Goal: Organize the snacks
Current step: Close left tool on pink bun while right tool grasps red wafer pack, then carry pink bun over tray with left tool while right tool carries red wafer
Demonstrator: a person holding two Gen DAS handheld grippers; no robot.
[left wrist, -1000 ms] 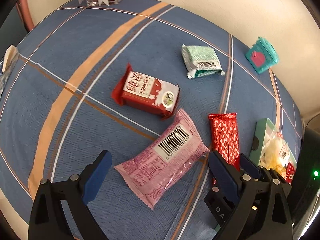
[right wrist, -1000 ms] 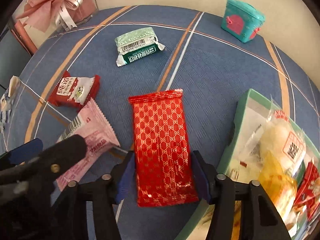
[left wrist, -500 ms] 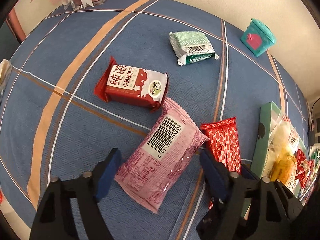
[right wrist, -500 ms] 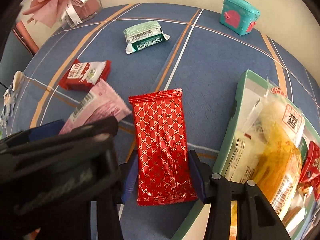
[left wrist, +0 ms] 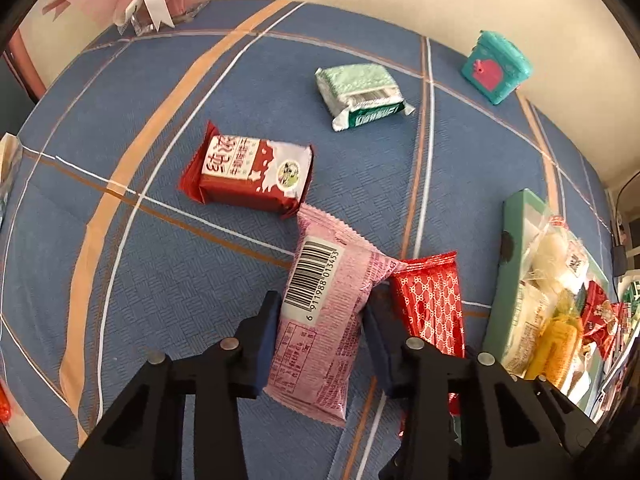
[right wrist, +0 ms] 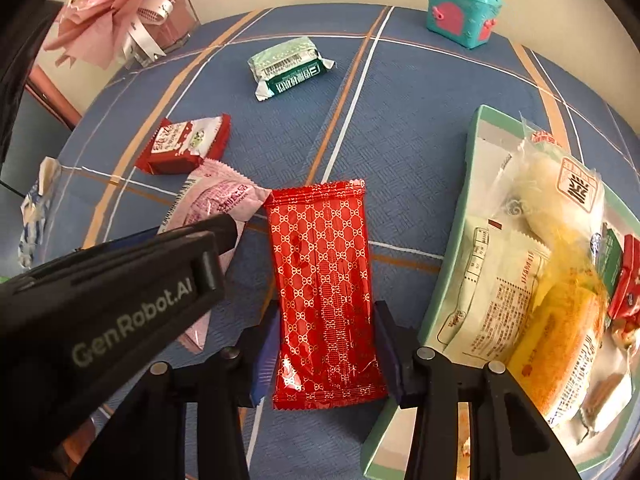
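A pink snack packet (left wrist: 332, 264) with a barcode lies on the blue checked cloth, and my left gripper (left wrist: 324, 304) is shut on its lower half, pads pressed into both long sides. A red gold-patterned packet (right wrist: 320, 248) lies just right of it. My right gripper (right wrist: 326, 318) straddles the red packet's lower part, jaws still closing, with the pads against both edges. The pink packet's top corner overlaps the red packet (left wrist: 432, 304). A green tray (right wrist: 470, 160) full of wrapped snacks sits to the right of both.
Further back lie a red milk-biscuit packet (left wrist: 252, 172) and a green packet (left wrist: 360, 88). A small teal box (left wrist: 496, 66) stands by the wall, and a pink bouquet in a glass vase (right wrist: 120, 12) at the far left corner. A crumpled wrapper (right wrist: 36, 208) lies at the left edge.
My left gripper's wide jaws have closed onto the pink packet, which turned more upright in view. The right jaws narrowed around the red packet. Both grippers drew nearer the tray.
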